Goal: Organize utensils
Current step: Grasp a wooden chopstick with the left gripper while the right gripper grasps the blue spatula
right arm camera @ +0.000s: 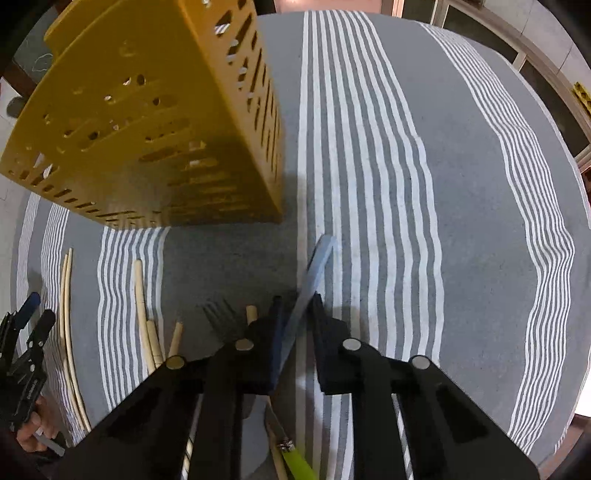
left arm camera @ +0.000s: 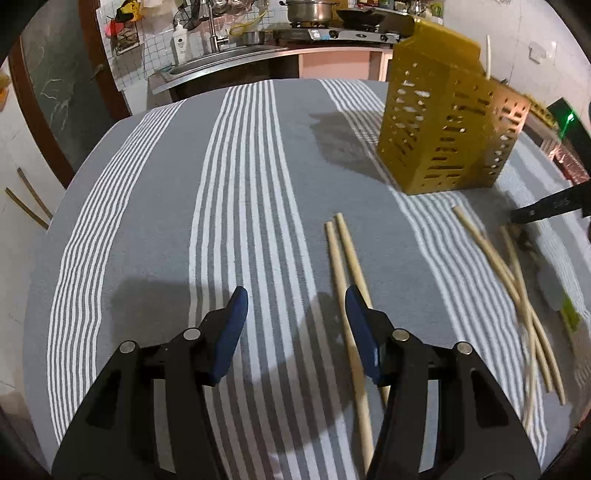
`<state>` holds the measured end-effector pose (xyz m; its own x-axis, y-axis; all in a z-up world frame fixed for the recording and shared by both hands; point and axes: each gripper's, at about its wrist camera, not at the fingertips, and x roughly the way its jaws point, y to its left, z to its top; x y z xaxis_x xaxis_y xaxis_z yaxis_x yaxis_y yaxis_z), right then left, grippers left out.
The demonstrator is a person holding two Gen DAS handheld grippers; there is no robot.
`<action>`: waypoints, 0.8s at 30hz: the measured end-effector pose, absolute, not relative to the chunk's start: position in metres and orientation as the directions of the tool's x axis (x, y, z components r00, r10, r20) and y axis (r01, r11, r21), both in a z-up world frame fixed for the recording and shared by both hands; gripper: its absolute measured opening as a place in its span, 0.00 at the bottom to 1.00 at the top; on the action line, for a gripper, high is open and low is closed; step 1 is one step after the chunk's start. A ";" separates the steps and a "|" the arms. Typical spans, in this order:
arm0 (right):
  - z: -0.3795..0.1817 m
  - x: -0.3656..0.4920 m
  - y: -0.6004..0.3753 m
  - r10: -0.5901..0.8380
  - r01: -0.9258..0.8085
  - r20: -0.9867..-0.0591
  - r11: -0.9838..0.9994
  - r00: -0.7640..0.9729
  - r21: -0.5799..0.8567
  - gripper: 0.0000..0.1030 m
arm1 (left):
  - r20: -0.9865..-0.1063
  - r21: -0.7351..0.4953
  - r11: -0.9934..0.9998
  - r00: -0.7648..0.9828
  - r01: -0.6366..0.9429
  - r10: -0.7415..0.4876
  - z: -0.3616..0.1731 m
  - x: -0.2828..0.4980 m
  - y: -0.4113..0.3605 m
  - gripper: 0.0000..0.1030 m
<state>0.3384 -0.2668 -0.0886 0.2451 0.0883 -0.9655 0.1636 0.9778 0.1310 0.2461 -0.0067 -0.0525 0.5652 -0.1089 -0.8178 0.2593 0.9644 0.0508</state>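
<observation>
A yellow perforated utensil holder (left arm camera: pixel 448 122) stands on the striped tablecloth; it also shows in the right wrist view (right arm camera: pixel 147 122). My left gripper (left arm camera: pixel 295 299) is open and empty above the cloth, just left of two wooden chopsticks (left arm camera: pixel 347 266). More chopsticks (left arm camera: pixel 517 288) lie to the right. My right gripper (right arm camera: pixel 297 301) is shut on a grey flat utensil handle (right arm camera: pixel 314 266) that sticks out forward, raised off the cloth. A dark fork (right arm camera: pixel 218 317), chopsticks (right arm camera: pixel 146 317) and a green-handled utensil (right arm camera: pixel 295 461) lie below it.
The grey and white striped tablecloth (left arm camera: pixel 221 184) covers a round table. A kitchen counter with sink (left arm camera: pixel 221 59) and stove with a pot (left arm camera: pixel 310 13) stands behind. The left gripper shows at the left edge of the right wrist view (right arm camera: pixel 29 317).
</observation>
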 end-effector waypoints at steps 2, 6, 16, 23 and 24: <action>-0.088 0.338 -0.267 0.088 0.161 -0.966 0.978 0.244 0.130 0.11 | -0.821 0.031 0.965 0.557 0.259 -0.124 -0.054 0.249 -0.007 0.52; -0.086 0.337 -0.263 0.079 0.149 -0.965 0.982 0.250 0.120 0.12 | -0.832 0.039 0.964 0.543 0.264 -0.115 -0.056 0.255 -0.015 0.52; -0.093 0.337 -0.253 0.076 0.120 -0.967 0.987 0.244 0.108 0.10 | -0.870 0.136 0.945 0.491 0.298 -0.030 -0.072 0.276 -0.041 0.19; -0.086 0.334 -0.265 0.107 0.130 -0.957 0.981 0.270 0.146 0.07 | -0.861 0.152 0.946 0.508 0.285 -0.014 -0.067 0.274 -0.049 0.04; -0.083 0.332 -0.264 0.111 0.122 -0.953 0.981 0.282 0.150 0.07 | -0.860 0.143 0.949 0.510 0.282 -0.022 -0.064 0.272 -0.047 0.04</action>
